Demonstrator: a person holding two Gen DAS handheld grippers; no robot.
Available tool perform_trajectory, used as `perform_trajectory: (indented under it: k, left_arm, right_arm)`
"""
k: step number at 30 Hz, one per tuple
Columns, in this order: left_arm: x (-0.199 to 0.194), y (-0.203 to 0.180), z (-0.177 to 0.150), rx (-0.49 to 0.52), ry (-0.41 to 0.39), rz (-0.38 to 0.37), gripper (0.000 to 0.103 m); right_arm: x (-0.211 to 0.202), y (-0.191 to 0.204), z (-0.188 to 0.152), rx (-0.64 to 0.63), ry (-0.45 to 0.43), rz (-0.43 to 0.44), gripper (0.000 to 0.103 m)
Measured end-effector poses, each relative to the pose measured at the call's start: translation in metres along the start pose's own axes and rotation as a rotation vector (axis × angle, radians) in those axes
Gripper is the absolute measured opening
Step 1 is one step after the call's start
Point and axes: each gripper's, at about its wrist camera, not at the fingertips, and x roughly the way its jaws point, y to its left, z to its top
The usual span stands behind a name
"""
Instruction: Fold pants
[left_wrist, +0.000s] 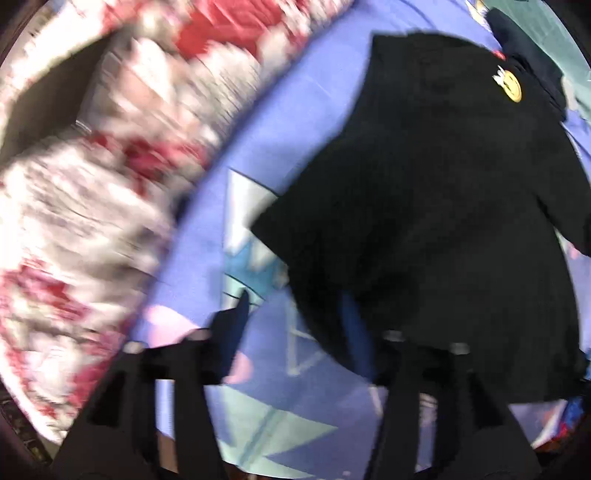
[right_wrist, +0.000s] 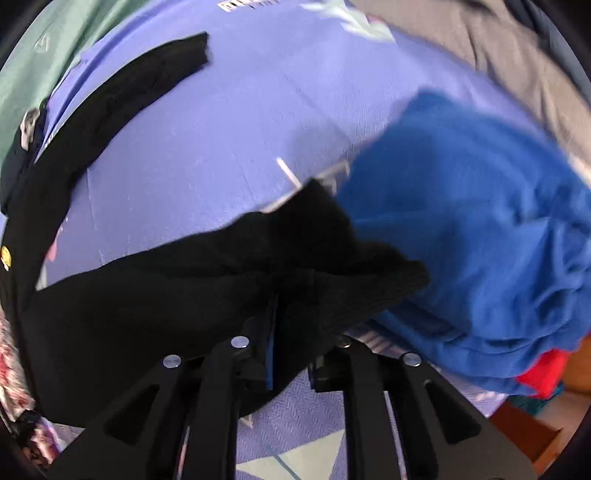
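While the right gripper (right_wrist: 291, 325) has its jaws nearly closed on a black fold of the pants (right_wrist: 155, 295), the left gripper (left_wrist: 295, 332) stands open and holds nothing; one finger overlaps the cloth edge. The pants (left_wrist: 436, 221) lie on the purple sheet (left_wrist: 295, 129), their long axis running away from both grippers. The right one is nearer the cloth. Beyond lies a blue garment (right_wrist: 480, 221).

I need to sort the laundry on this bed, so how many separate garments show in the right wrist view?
3: black pants across the purple sheet, blue garment at right, red piece under it. More may be hidden.
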Motion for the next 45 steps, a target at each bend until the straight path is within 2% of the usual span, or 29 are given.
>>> perform_trajectory:
  k: [1,2,4,5,6,7,9,10,12,14,15,17,19,21,23,25,27,28,29,30,32,34,38,41,43,45]
  left_arm:
    - [-0.010,0.001,0.004,0.013,-0.042,0.031,0.074]
    - [-0.017,0.003,0.007,0.018,-0.068,0.050,0.078]
    - [-0.030,0.006,0.016,0.011,-0.111,0.073,0.080]
    - [-0.035,0.007,0.019,0.005,-0.119,0.073,0.080]
    - [-0.038,0.007,0.022,-0.001,-0.127,0.075,0.080]
    - [-0.041,0.006,0.024,-0.006,-0.135,0.076,0.080]
    - [-0.048,0.004,0.028,-0.016,-0.160,0.077,0.081]
    - [-0.049,0.003,0.029,-0.014,-0.165,0.075,0.082]
    - [-0.048,-0.011,0.035,0.010,-0.169,0.067,0.083]
    - [-0.041,-0.027,0.030,0.041,-0.159,0.046,0.083]
    - [-0.039,-0.036,0.030,0.059,-0.153,0.033,0.083]
    - [-0.032,-0.054,0.031,0.092,-0.147,0.010,0.083]
    - [-0.022,-0.070,0.027,0.130,-0.130,-0.018,0.083]
    - [-0.009,-0.080,0.024,0.173,-0.094,-0.032,0.083]
    - [0.005,-0.088,0.021,0.200,-0.056,-0.001,0.083]
    - [0.014,-0.090,0.020,0.193,-0.026,0.012,0.083]
    - [0.015,-0.091,0.021,0.171,-0.019,-0.005,0.083]
    - [0.014,-0.093,0.022,0.167,-0.022,-0.012,0.083]
    - [0.011,-0.097,0.022,0.172,-0.032,-0.012,0.083]
    - [0.008,-0.100,0.023,0.177,-0.043,-0.013,0.084]
    - [0.003,-0.108,0.023,0.181,-0.068,-0.028,0.087]
    - [0.001,-0.117,0.024,0.176,-0.096,-0.042,0.087]
    - [0.012,-0.133,0.029,0.169,-0.159,-0.023,0.087]
    - [0.029,-0.136,0.032,0.157,-0.128,0.006,0.087]
    - [0.036,-0.138,0.035,0.149,-0.113,0.004,0.087]
    - [0.041,-0.141,0.036,0.143,-0.109,0.009,0.087]
  right_arm:
    - [-0.010,0.007,0.005,-0.030,-0.031,-0.025,0.014]
    - [-0.017,0.012,0.009,-0.043,-0.062,-0.041,0.015]
    - [-0.034,0.019,0.019,-0.046,-0.132,-0.069,0.031]
    - [-0.040,0.022,0.023,-0.039,-0.162,-0.117,0.063]
    - [-0.048,0.024,0.026,-0.033,-0.204,-0.196,0.087]
    - [-0.058,0.026,0.028,-0.035,-0.266,-0.298,0.090]
    - [-0.069,0.029,0.033,-0.047,-0.341,-0.458,0.090]
    - [-0.072,0.026,0.035,-0.044,-0.356,-0.480,0.090]
    - [-0.079,0.021,0.039,-0.028,-0.400,-0.446,0.090]
    - [-0.079,0.020,0.038,-0.045,-0.405,-0.324,0.088]
    - [-0.075,0.022,0.038,-0.063,-0.373,-0.258,0.078]
    - [-0.057,0.026,0.034,-0.096,-0.259,-0.094,0.066]
    - [-0.031,0.026,0.027,-0.115,-0.123,-0.008,0.064]
    - [-0.002,0.020,0.020,-0.136,0.003,-0.036,0.063]
    - [0.010,0.017,0.017,-0.157,0.048,-0.097,0.062]
    - [-0.002,0.024,0.026,-0.153,-0.004,-0.089,0.062]
    - [-0.025,0.034,0.044,-0.141,-0.112,0.024,0.066]
    - [-0.032,0.038,0.058,-0.125,-0.159,0.068,0.069]
    - [-0.034,0.042,0.068,-0.106,-0.183,0.089,0.080]
    - [-0.031,0.043,0.081,-0.080,-0.198,0.106,0.087]
    - [-0.013,0.044,0.111,0.009,-0.223,0.146,0.087]
    - [0.018,0.052,0.140,0.086,-0.188,0.185,0.085]
    - [0.053,0.070,0.170,0.149,-0.188,0.206,0.072]
    - [0.066,0.073,0.185,0.246,-0.188,0.241,0.068]
    - [0.065,0.080,0.191,0.252,-0.209,0.260,0.061]
    - [0.064,0.087,0.197,0.211,-0.212,0.234,0.018]
